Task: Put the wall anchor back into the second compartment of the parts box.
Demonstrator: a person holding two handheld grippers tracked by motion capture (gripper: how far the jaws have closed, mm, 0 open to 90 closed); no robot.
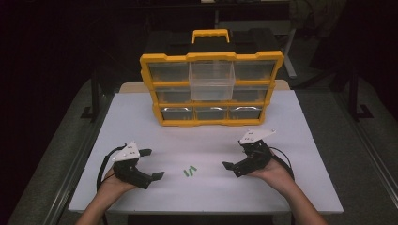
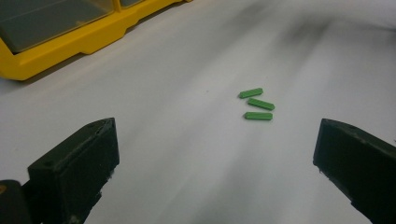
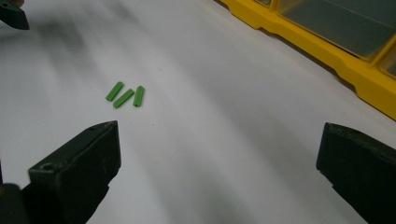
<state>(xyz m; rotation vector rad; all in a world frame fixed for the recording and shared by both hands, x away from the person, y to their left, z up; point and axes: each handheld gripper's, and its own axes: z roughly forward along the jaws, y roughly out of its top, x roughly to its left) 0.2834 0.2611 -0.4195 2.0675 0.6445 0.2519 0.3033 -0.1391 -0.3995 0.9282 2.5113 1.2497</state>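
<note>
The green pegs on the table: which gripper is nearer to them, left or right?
Left, narrowly. The green pegs lie between both; the left gripper has a fingertip just to their left, while the right gripper sits slightly farther to their right. Both are open.

The place reads as a lab or workshop bench set up for recording, not a home. A plain white table (image 1: 281,122) stands on a metal frame in a dark room, with bare grey floor to either side and black stands at about nine and three o'clock. At twelve o'clock on the table sits a yellow-and-black parts organiser (image 1: 211,89) with clear drawers, one clear bin (image 1: 212,80) pulled forward, the sort of storage used for small hardware.
</note>
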